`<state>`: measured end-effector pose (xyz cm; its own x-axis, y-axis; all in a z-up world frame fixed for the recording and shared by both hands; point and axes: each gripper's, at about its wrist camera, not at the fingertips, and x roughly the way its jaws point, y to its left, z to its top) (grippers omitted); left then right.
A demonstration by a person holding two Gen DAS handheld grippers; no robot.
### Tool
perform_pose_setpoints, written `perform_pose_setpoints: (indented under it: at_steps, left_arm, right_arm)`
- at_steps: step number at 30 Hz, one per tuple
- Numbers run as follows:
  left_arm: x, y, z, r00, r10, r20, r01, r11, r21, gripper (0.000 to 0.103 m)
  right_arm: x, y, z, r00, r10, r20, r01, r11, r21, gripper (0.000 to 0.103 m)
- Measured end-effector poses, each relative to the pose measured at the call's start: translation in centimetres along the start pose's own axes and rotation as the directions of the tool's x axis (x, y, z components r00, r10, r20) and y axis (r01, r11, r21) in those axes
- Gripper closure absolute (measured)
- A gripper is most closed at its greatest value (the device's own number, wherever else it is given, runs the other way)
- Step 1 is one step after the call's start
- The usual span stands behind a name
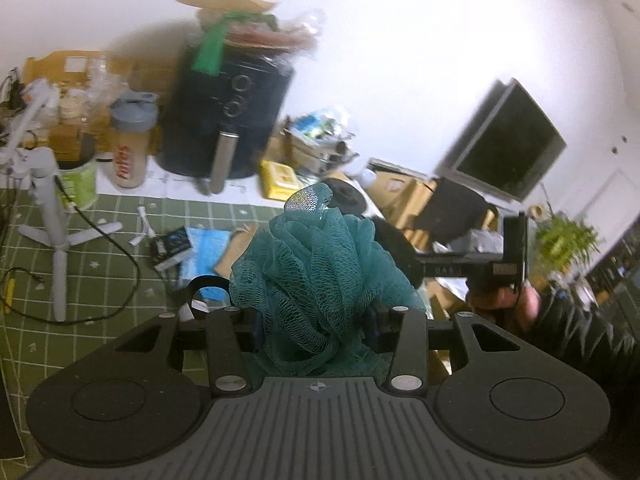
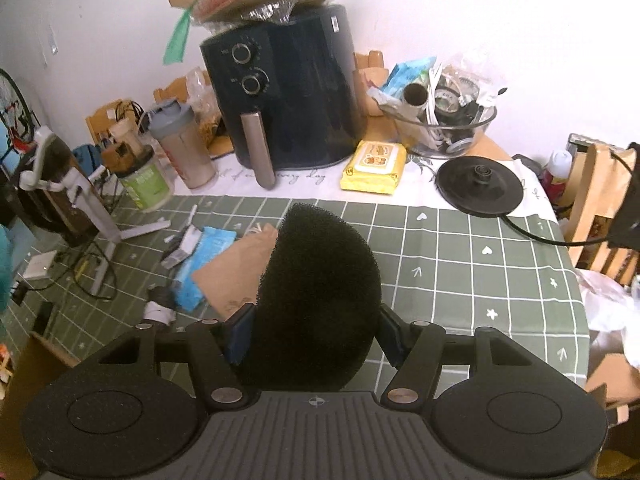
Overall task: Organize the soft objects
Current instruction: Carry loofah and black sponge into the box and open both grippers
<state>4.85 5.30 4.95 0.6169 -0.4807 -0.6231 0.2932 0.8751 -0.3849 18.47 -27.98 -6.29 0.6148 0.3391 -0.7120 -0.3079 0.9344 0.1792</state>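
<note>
My left gripper (image 1: 316, 330) is shut on a teal mesh bath pouf (image 1: 320, 280) and holds it up above the green checked tablecloth (image 1: 120, 280). The pouf bulges out between and above the fingers. My right gripper (image 2: 316, 336) is shut on a black foam sponge (image 2: 320, 292), a rounded dome held above the tablecloth (image 2: 460, 272). The right gripper's body and the hand on it (image 1: 504, 280) show at the right of the left wrist view. A sliver of teal (image 2: 4, 264) shows at the left edge of the right wrist view.
A dark air fryer (image 2: 288, 100) stands at the back with bags on top. Beside it are a shaker bottle (image 2: 184, 148), a green tub (image 2: 148, 180), a yellow wipes pack (image 2: 374, 172), a glass bowl (image 2: 440, 120) and a kettle base (image 2: 480, 188). A white tripod (image 2: 100, 216), cables, blue packets and a brown envelope (image 2: 232, 272) lie on the cloth.
</note>
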Motion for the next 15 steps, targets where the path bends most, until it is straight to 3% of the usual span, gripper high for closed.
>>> perform_pose_setpoints:
  at_steps: [11, 15]
  left_arm:
    - [1.1, -2.5, -2.5, 0.995, -0.054, -0.082, 0.063, 0.992, 0.110, 0.057]
    - [1.7, -2.7, -3.3, 0.994, -0.044, -0.099, 0.056, 0.990, 0.130, 0.045]
  right_arm:
    - [-5.8, 2.5, -1.9, 0.998, 0.006, 0.063, -0.009, 0.999, 0.037, 0.037]
    - [-7.6, 3.3, -2.6, 0.997, 0.008, 0.076, -0.012, 0.999, 0.047, 0.037]
